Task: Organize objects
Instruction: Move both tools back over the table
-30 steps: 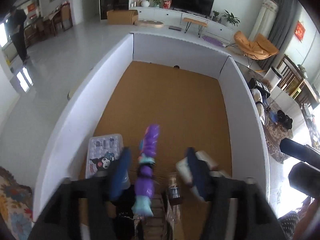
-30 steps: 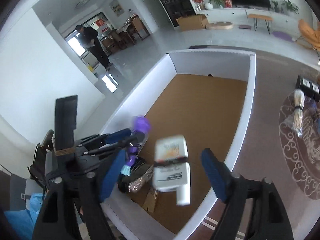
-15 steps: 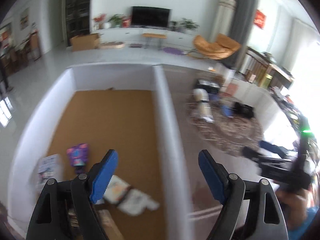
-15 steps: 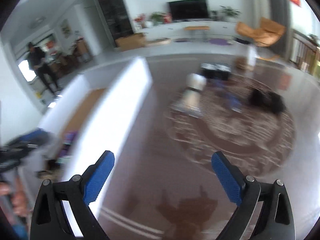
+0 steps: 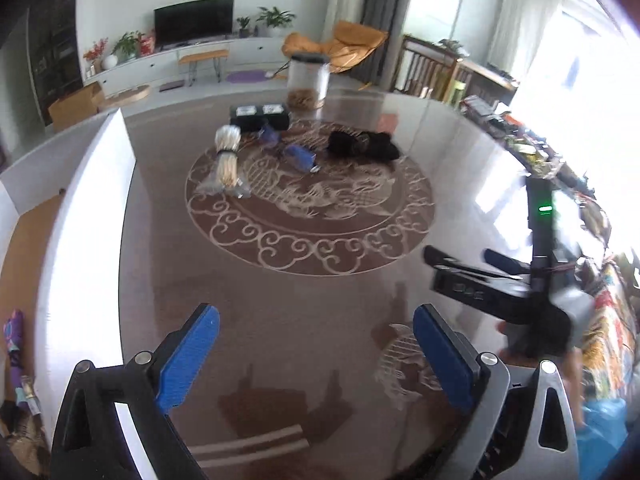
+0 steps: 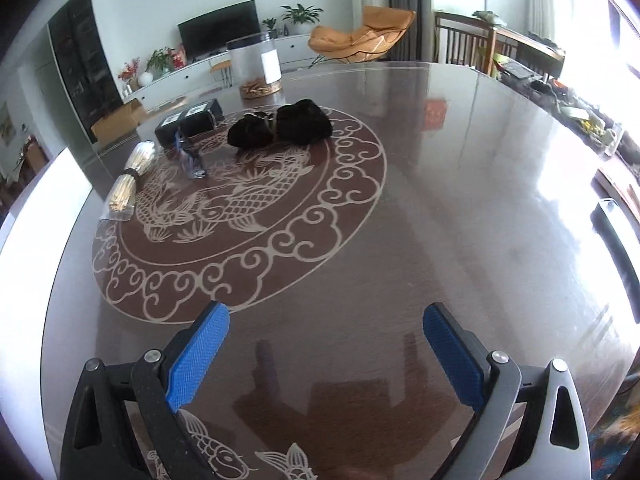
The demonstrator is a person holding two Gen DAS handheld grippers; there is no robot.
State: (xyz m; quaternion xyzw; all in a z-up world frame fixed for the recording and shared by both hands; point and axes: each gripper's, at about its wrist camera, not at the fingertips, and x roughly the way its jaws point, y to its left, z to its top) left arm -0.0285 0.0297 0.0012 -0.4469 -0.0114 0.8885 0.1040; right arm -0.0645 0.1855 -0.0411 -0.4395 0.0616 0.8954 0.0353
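I have the left tool (image 5: 316,354) spread wide with nothing between its blue pads, hanging over the glossy brown table (image 5: 280,320). The right tool (image 6: 326,354) is just as wide and empty, also above bare tabletop. From my left camera I see the right tool (image 5: 464,264) off to the side, well apart from the objects.

The things left to sort sit far ahead of both tools, on the far part of the carp medallion: a bundle of pale sticks (image 5: 227,156) in clear wrap, a small blue packet (image 5: 298,155) just beside it, a black cloth bundle (image 6: 280,128), a black box (image 6: 189,121) behind them, and a clear jar (image 6: 256,66) beyond. The white-walled bin (image 5: 80,216) stands to my left, with a purple item (image 5: 14,344) lying inside on its cork floor.
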